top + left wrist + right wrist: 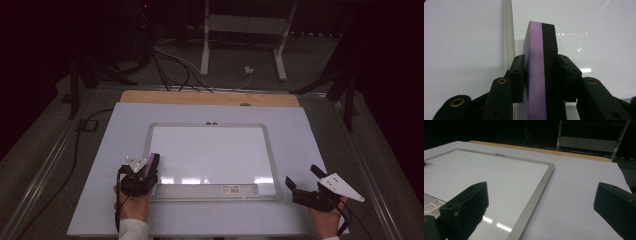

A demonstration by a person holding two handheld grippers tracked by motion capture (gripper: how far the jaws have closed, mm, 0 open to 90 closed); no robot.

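Observation:
A whiteboard (212, 150) in a grey frame lies flat in the middle of the table. My left gripper (150, 162) is at the board's near left corner, shut on a purple and black eraser (540, 62) that stands on edge between the pads. In the left gripper view the eraser sticks out past the jaws over the board's left frame rail (507, 32). My right gripper (302, 176) rests off the board's near right corner with its jaws wide open and nothing between them. The board's right frame edge (537, 192) runs between those jaws in the right gripper view.
A pale sheet (100, 165) covers the tabletop, with a wooden strip (210, 98) along the far edge. A grey tray (205, 190) with a label runs along the board's near edge. Beyond the table stand a white frame (245, 30) and cables (170, 65) on the floor.

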